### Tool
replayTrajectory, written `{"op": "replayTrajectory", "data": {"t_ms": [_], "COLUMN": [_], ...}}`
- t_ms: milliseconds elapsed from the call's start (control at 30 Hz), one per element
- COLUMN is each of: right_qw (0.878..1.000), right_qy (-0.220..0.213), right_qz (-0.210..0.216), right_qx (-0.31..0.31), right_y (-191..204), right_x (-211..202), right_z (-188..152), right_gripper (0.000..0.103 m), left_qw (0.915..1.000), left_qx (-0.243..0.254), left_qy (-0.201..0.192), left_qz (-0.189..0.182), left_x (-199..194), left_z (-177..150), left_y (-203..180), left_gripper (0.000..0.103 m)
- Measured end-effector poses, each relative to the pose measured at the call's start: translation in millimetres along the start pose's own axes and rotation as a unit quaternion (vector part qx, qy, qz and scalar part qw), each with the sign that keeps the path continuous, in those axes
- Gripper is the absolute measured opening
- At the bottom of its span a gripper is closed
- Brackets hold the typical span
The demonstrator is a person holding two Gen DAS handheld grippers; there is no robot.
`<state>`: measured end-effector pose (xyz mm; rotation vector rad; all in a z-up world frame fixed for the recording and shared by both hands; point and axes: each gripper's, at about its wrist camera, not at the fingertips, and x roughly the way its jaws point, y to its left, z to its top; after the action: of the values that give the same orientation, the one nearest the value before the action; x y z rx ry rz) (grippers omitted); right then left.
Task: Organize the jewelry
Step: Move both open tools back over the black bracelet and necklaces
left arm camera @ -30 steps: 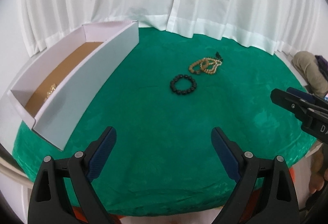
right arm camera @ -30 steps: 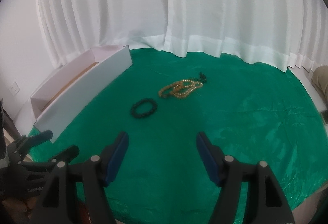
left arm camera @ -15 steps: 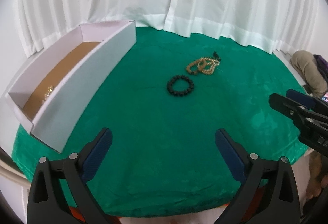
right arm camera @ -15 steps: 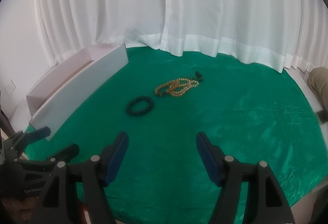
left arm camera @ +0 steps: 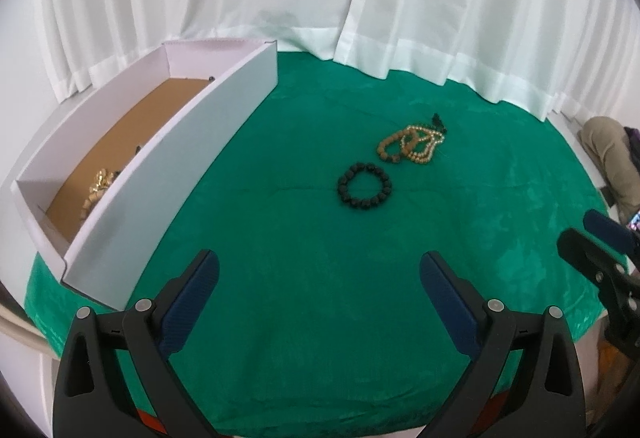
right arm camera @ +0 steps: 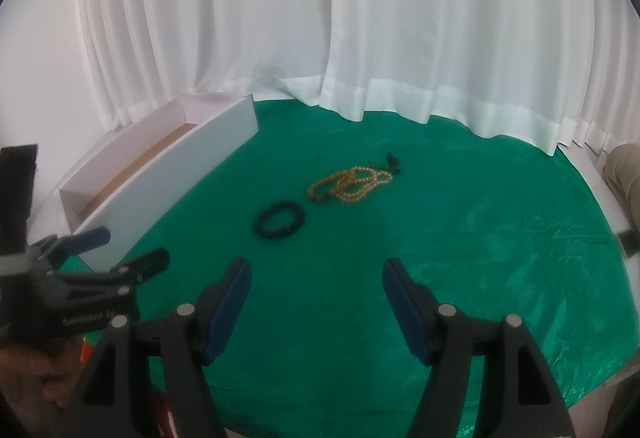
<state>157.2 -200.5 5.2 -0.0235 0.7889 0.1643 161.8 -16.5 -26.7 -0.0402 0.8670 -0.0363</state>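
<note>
A black bead bracelet (left arm camera: 364, 185) is laid mid-cloth, with a heap of tan bead strands (left arm camera: 412, 143) just beyond it to the right. A gold piece (left arm camera: 98, 187) is seen inside the long white box (left arm camera: 168, 173) at the left edge of the green cloth (left arm camera: 300, 278). The left gripper (left arm camera: 319, 280) has just been opened wide, nothing between its jaws. The right gripper (right arm camera: 316, 288) is held released and empty.
</note>
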Motion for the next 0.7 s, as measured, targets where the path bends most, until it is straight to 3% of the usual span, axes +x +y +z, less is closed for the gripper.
{"op": "replayTrajectory", "data": {"t_ms": [700], "right_qw": [1.0], "right_qy": [0.028], "right_qz": [0.006], "right_qx": [0.004], "right_y": [-9], "right_x": [12], "right_z": [-13], "right_gripper": [0.07], "left_qw": [0.9989], "left_qx": [0.044], "left_qy": [0.016], "left_qz": [-0.009], "left_x": [9], "left_z": [-4], "left_y": [-11], "left_gripper": [0.101]}}
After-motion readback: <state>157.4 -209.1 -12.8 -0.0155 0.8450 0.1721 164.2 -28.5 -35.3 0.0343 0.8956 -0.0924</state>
